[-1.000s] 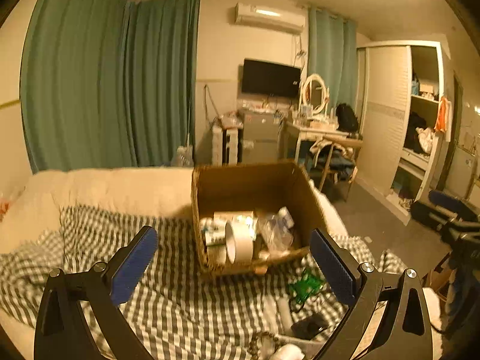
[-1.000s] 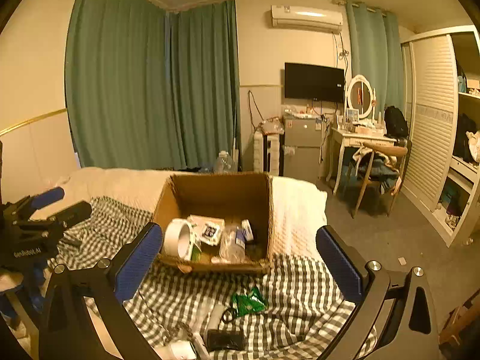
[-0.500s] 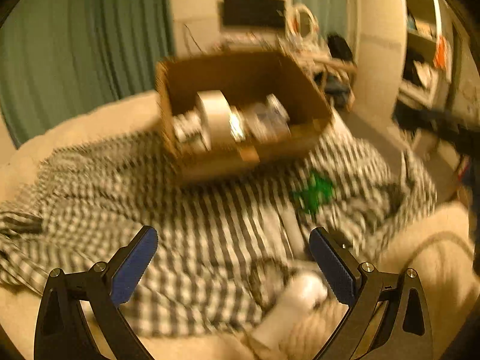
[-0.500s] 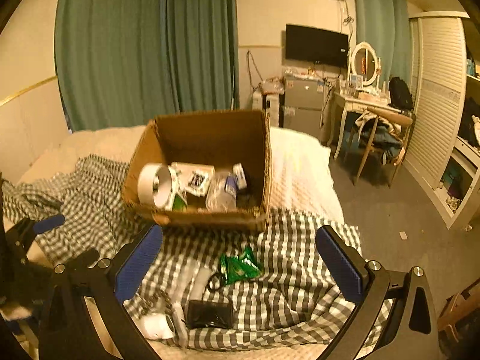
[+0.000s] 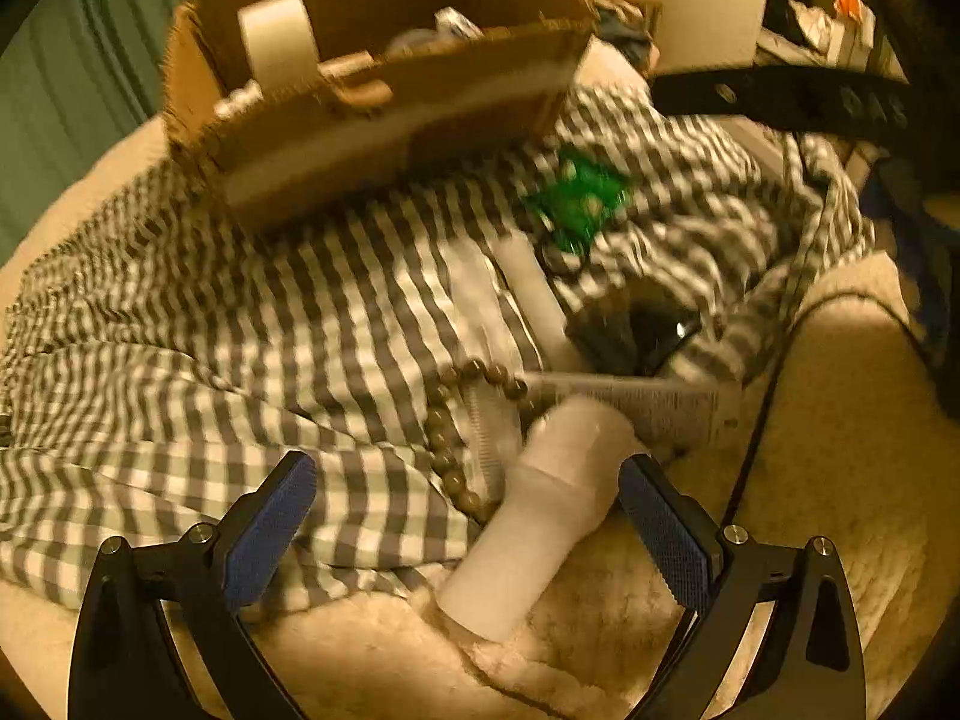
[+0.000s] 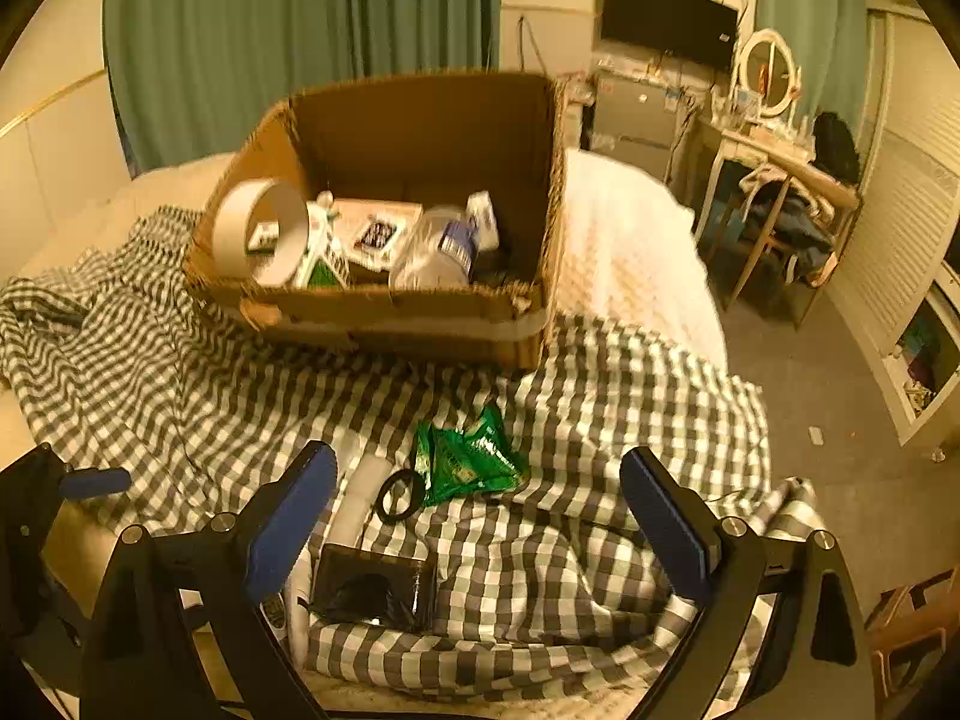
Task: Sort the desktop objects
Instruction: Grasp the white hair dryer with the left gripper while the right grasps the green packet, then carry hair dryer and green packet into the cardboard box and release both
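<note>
My left gripper [image 5: 465, 474] points down at the bed and is open. A white bottle [image 5: 540, 516] lies between its fingers, close to the right pad and untouched. Beside the bottle are a string of brown beads [image 5: 447, 438] and a printed tube [image 5: 636, 402]. My right gripper [image 6: 477, 480] is wide, its jaws closing, and the pads touch nothing. A green packet [image 6: 465, 462] lies on the cloth between and just beyond its fingertips. A black ring [image 6: 399, 495] and a black pouch [image 6: 375, 591] lie nearer. The cardboard box [image 6: 408, 324] behind holds a tape roll [image 6: 264, 234] and a plastic bottle [image 6: 432, 252].
A grey checked cloth [image 6: 180, 372] covers the bed over a cream fleece blanket [image 5: 840, 480]. A black cable [image 5: 762, 420] runs across the blanket. A blue finger of my left gripper [image 6: 93, 480] shows at the left. A desk with a chair [image 6: 774, 204] stands right of the bed.
Both grippers have tipped down and sunk toward the bed. The left one now has the white bottle between its fingers. The right one has come close above the green packet.
</note>
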